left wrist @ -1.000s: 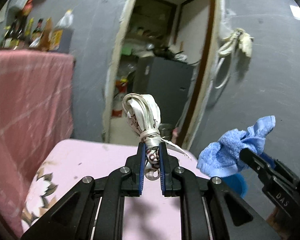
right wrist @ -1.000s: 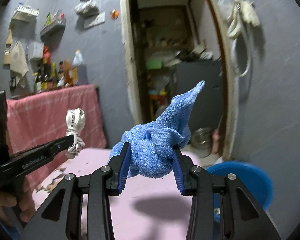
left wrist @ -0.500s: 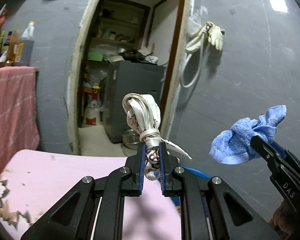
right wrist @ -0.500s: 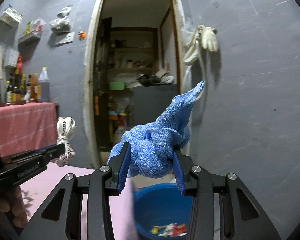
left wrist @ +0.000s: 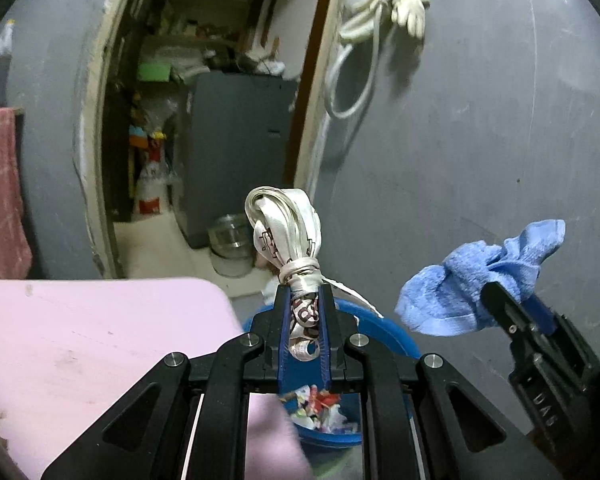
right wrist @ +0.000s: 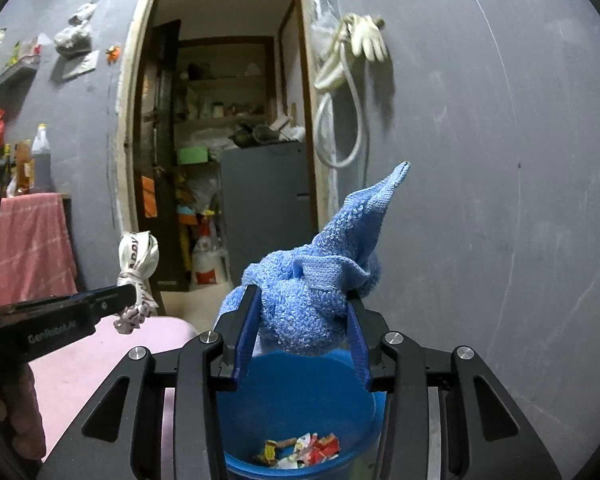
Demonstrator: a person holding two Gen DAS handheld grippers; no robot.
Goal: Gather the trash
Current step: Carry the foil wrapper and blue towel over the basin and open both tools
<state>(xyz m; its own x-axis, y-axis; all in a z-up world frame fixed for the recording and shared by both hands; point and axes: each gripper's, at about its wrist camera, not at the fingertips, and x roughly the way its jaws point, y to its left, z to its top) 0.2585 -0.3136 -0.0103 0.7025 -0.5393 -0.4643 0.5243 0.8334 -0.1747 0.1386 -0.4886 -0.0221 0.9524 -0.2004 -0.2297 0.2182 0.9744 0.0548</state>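
My left gripper (left wrist: 303, 300) is shut on a knotted white ribbon bundle (left wrist: 286, 236) that stands up above its blue pads. In the right wrist view the same bundle (right wrist: 137, 258) hangs at the left, at the tip of the left gripper (right wrist: 134, 300). My right gripper (right wrist: 304, 304) is shut on a crumpled blue towel (right wrist: 324, 276), seen also in the left wrist view (left wrist: 472, 280). A blue bucket (right wrist: 300, 384) with colourful wrapper scraps (right wrist: 300, 450) sits directly below both grippers; its rim (left wrist: 384, 330) shows behind the left fingers.
A pink-covered table (left wrist: 80, 340) lies to the left, its corner next to the bucket. Behind is a grey wall with a doorway (right wrist: 224, 140) into a cluttered storeroom. A hose and glove (right wrist: 360, 40) hang on the wall. A person's hand (right wrist: 8, 412) holds the left gripper.
Both grippers have swung to the right, off the pink table and toward the blue bucket, which has come into view below them. Each keeps its hold on its item.
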